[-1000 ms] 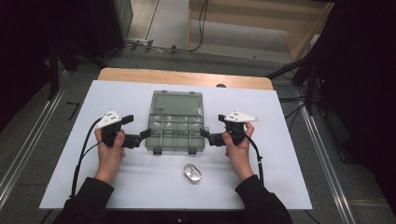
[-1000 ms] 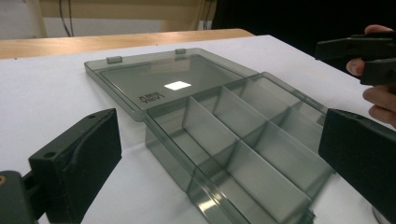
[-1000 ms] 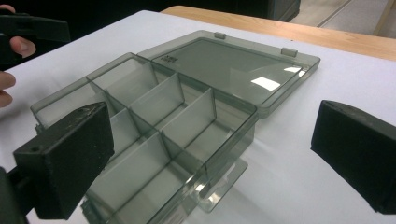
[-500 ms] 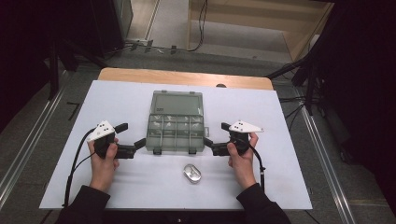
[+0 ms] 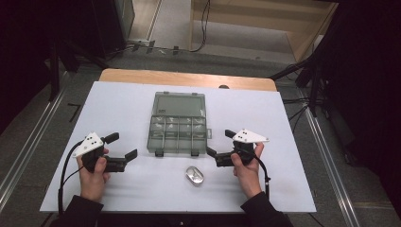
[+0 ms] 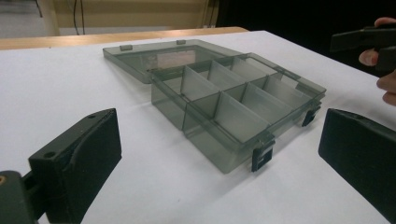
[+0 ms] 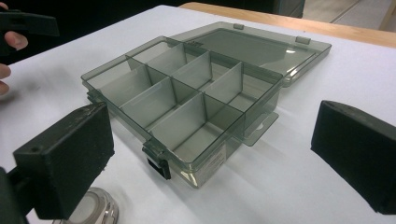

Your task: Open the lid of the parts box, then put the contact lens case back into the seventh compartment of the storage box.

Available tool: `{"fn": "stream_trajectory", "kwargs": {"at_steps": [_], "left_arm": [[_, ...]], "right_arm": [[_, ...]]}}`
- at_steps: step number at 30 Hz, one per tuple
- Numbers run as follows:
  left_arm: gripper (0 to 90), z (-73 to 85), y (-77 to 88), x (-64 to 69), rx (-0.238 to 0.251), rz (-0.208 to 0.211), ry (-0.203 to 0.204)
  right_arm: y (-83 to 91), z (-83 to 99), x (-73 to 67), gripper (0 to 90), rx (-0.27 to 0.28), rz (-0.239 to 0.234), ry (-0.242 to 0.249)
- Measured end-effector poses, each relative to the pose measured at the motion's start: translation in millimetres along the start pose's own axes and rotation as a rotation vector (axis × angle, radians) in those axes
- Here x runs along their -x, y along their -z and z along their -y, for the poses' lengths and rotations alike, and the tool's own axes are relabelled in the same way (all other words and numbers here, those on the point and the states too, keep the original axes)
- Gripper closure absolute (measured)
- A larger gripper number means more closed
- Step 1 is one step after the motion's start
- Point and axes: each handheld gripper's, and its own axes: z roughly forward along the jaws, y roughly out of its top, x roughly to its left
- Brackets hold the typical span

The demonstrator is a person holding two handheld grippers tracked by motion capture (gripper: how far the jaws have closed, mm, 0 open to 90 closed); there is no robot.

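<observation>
A smoky clear compartment box [image 5: 178, 134] lies mid-table with its lid [image 5: 180, 104] folded flat behind it and its cells empty. My left gripper [image 5: 123, 145] is held off the box's front left corner, open, nothing between its jaws. My right gripper [image 5: 219, 143] is off the front right corner, also open and empty. In the left gripper view the box [image 6: 233, 100] stands ahead between the wide-spread jaws, with the other hand [image 6: 385, 56] beyond. The right gripper view has the box [image 7: 187, 88] ahead at an angle.
A small oval clear-and-metal object [image 5: 194, 175] lies on the white tabletop [image 5: 127, 101] in front of the box, between the two hands; it also sits at the lower left of the right gripper view [image 7: 95, 210]. A wooden edge [image 5: 189, 78] runs along the back.
Both hands have drawn back from the box's front corners toward the near edge. The left has also moved outward. The box and the small oval object have not moved.
</observation>
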Motion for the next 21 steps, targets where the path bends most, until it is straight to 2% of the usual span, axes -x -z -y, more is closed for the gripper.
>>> {"fn": "stream_trajectory", "kwargs": {"at_steps": [7,10,21], "left_arm": [[0.0,6.9,16.0,-3.3,-0.001,-0.025,-0.002],[0.0,10.5,22.0,-4.5,0.000,-0.030,0.005],[0.0,20.8,36.7,-6.9,-0.001,-0.042,0.009]], "right_arm": [[7.8,2.3,0.4,0.0,-0.001,0.002,0.022],[7.8,3.5,-0.4,0.0,-0.010,0.003,0.018],[5.6,1.4,-15.4,0.0,-0.035,-0.048,0.051]]}}
